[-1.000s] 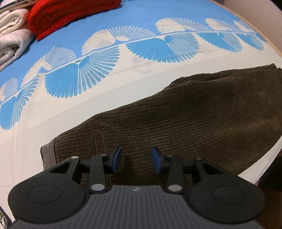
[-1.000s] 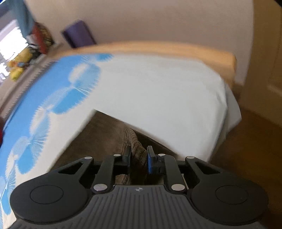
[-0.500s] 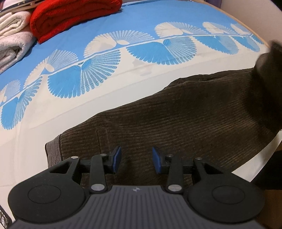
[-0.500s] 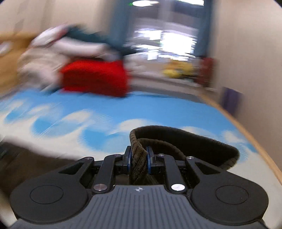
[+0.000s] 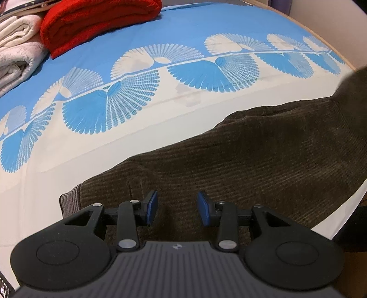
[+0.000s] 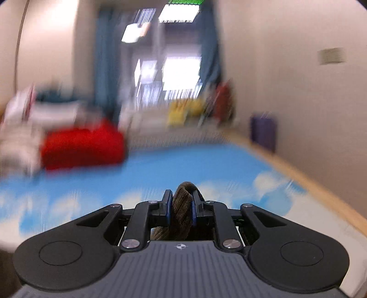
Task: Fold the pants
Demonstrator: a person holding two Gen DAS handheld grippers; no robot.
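Note:
Dark brown corduroy pants (image 5: 240,160) lie across the near part of a bed, waistband at the left. My left gripper (image 5: 177,207) is open and empty, just above the waist end of the pants. The far right end of the pants (image 5: 353,91) is lifted off the bed. My right gripper (image 6: 181,206) is shut on a bunched piece of the pants (image 6: 181,211) and holds it raised above the bed. The right wrist view is blurred by motion.
The bed cover (image 5: 183,34) is blue and cream with fan patterns. A folded red blanket (image 5: 98,20) and white folded towels (image 5: 18,50) lie at the far left of the bed. A wooden bed edge (image 6: 309,181) and a wall run along the right.
My right gripper has lifted and swung its pinched end of the pants up from the bed edge, now facing along the bed. The pants' right end has risen. My left gripper has barely moved.

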